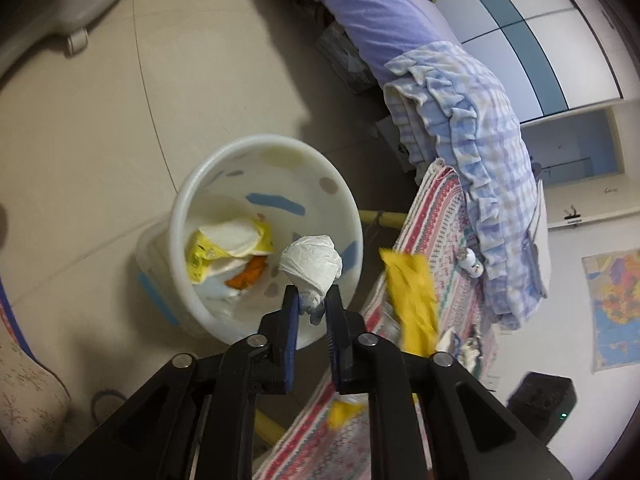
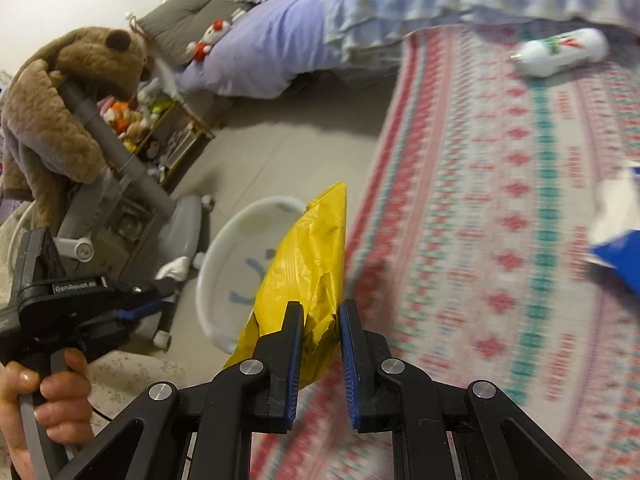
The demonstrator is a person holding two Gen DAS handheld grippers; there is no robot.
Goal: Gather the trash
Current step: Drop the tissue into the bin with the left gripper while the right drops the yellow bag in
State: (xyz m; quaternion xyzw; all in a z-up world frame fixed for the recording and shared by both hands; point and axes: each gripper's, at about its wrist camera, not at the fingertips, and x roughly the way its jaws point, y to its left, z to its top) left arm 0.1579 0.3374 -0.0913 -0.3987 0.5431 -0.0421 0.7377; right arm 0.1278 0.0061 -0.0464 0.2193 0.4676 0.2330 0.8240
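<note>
Closest to me, the left gripper (image 1: 312, 300) pinches a wadded tissue (image 1: 311, 265) over the near rim of the bin (image 1: 224, 168). Right gripper (image 2: 321, 314) clamps a yellow wrapper (image 2: 306, 256) beside it; released early, either could land outside.

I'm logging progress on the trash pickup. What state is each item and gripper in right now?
left gripper: holding the tissue wad over the bin
tissue wad: crumpled, pinched at its tail
bin: upright, partly filled
right gripper: shut on the yellow wrapper
yellow wrapper: crinkled, held up
white bottle: lying on its side
</note>
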